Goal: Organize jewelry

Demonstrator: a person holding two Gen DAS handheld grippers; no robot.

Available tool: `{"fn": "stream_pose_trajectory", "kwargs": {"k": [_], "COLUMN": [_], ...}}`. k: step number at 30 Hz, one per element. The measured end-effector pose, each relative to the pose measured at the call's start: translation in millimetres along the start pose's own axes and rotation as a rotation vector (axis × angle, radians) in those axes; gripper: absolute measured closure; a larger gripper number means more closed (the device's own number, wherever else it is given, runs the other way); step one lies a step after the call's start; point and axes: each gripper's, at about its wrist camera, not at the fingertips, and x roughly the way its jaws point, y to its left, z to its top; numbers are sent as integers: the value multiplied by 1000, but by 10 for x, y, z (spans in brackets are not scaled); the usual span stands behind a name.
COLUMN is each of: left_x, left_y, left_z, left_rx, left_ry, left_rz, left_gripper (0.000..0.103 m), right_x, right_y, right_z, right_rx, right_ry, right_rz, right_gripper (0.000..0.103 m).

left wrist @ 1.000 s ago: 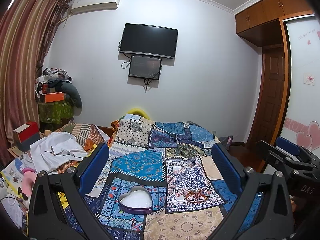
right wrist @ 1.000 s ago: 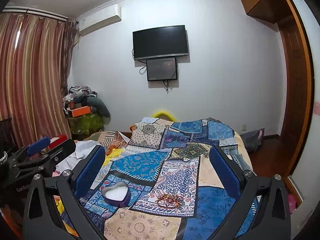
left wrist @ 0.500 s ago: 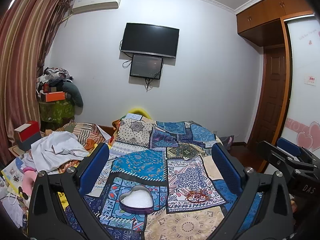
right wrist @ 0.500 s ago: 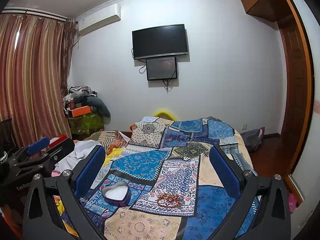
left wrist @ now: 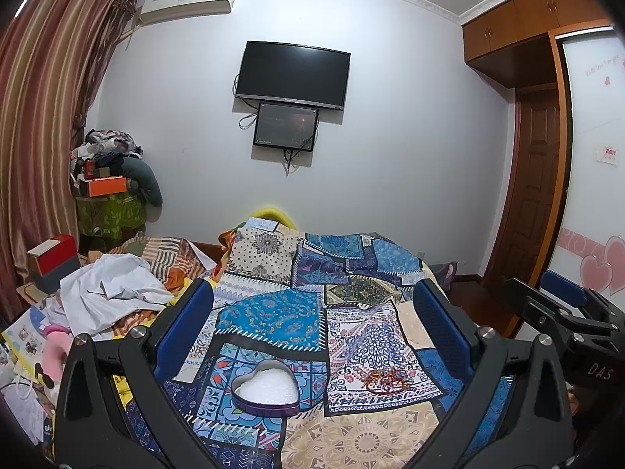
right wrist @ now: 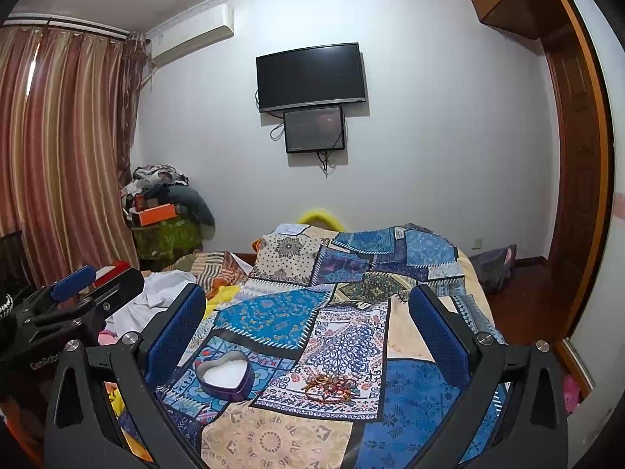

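We are holding the left gripper (left wrist: 312, 328) and right gripper (right wrist: 306, 326) spread wide and empty above the patchwork quilt (right wrist: 273, 312). The tangled bracelets (right wrist: 332, 387) are lying just beside the heart-shaped tin (right wrist: 224, 377); pinching them risks snagging the soft fabric.

Open heart-shaped tin (left wrist: 266, 387) with white lining lies beside tangled bracelets (left wrist: 384, 380).
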Motion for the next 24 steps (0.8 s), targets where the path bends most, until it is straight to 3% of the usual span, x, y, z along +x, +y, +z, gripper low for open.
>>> {"fn": "stream_pose_trajectory", "kwargs": {"k": [15,24], "left_x": [389,1015], "left_y": [8,-22], "left_z": [-141,-469], "left_rx": [17,20], "left_ry": [85,266], "left_rz": [13,15], "left_gripper": [0,0], "right_x": [299,704], "right_y": [-233,-622], "right_z": [-167,-441], "right_rx": [46,75], "right_ry": [82,219], "right_rz": [-53,-144], "right_gripper": [0,0]}}
